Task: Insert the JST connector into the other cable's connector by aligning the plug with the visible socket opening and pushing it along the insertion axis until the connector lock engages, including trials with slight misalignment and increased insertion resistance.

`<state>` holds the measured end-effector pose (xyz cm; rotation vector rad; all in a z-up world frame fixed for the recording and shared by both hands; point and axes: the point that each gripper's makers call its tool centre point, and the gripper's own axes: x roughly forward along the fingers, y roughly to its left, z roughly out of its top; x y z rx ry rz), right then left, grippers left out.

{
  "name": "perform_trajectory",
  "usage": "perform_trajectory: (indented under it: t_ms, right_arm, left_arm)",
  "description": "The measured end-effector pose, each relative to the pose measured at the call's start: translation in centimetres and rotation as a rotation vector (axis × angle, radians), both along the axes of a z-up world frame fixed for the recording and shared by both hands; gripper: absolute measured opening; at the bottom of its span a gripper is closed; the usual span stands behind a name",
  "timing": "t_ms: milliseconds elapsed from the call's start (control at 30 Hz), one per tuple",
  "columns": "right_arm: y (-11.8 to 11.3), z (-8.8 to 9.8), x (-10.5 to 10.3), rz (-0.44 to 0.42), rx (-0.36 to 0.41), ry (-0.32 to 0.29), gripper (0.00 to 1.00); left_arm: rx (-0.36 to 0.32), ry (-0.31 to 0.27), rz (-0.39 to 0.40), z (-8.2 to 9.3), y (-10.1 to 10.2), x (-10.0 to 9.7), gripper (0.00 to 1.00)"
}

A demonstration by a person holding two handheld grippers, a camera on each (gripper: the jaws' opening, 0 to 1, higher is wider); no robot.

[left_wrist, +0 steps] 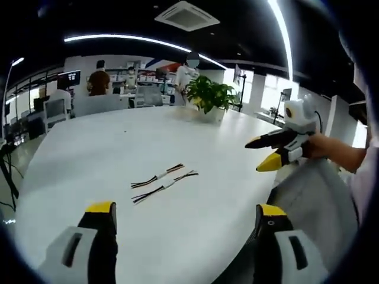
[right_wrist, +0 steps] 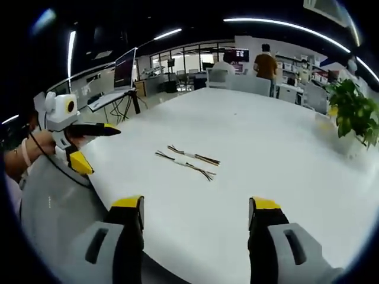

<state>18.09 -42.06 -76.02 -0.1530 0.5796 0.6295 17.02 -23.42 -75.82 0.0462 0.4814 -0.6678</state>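
Two thin cables lie side by side on the white table, each a short bundle of dark wires with a small white connector near its middle. In the left gripper view the upper cable and the lower cable run roughly parallel and close together, slanting up to the right. They sit ahead of the left gripper, beyond its yellow-tipped jaws and roughly between them, well apart from the tips. Those jaws stand wide apart with nothing between them.

The right gripper enters that view from the right, held by a hand over the table's edge. Its two yellow-tipped jaws are spread and hold nothing; the cables lie to its left, well apart from it.

In the right gripper view the same pair of cables, one just beyond the other, lies ahead of the right gripper and about midway between its jaws, again clear of the tips. The jaws here are also spread and empty. The left gripper comes in from the left, held over the table's edge, its jaws parted and bare.

A potted green plant stands farther back on the table. People stand among desks and monitors in the room behind.
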Motion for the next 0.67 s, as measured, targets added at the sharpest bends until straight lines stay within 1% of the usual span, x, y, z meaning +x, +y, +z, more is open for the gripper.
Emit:
perform_trajectory:
  t_ms: [33,100,167,300,367,467,567,667]
  right_arm:
    - [-0.1,-0.2,0.0,0.002,-0.021,-0.003,0.70]
    - [-0.2,-0.4,0.0,0.001,-0.026,0.003,0.70]
    - [-0.3,-0.6,0.0,-0.002,-0.026,0.010,0.71]
    - [-0.4,-1.3,-0.1,0.004,-0.055,0.033,0.71]
    - [-0.5,-1.4,-0.2,0.006,-0.060,0.036,0.71]
    - [-0.6,-1.5,-0.2,-0.002,-0.047,0.052,0.70]
    - [-1.1,-1.8,0.0,-0.034,-0.022,0.075,0.69]
    - [-1.7,-1.6,0.2,-0.062,-0.029,0.066,0.66]
  left_arm:
    - [0.008,0.010,0.004,-0.3,0.1,0.0,0.95]
    - [0.017,0.015,0.003,-0.4,0.1,-0.1,0.95]
    - [0.008,0.018,0.005,-0.4,0.0,-0.2,0.95]
    - [-0.007,0.018,0.015,-0.2,0.1,-0.2,0.95]
    - [-0.010,0.013,0.022,0.0,0.2,-0.1,0.94]
    - [0.000,0.012,0.026,-0.2,0.3,0.0,0.94]
    - [-0.006,0.014,0.020,-0.2,0.1,-0.1,0.94]
    - [-0.016,0.003,0.019,0.1,0.0,0.0,0.93]
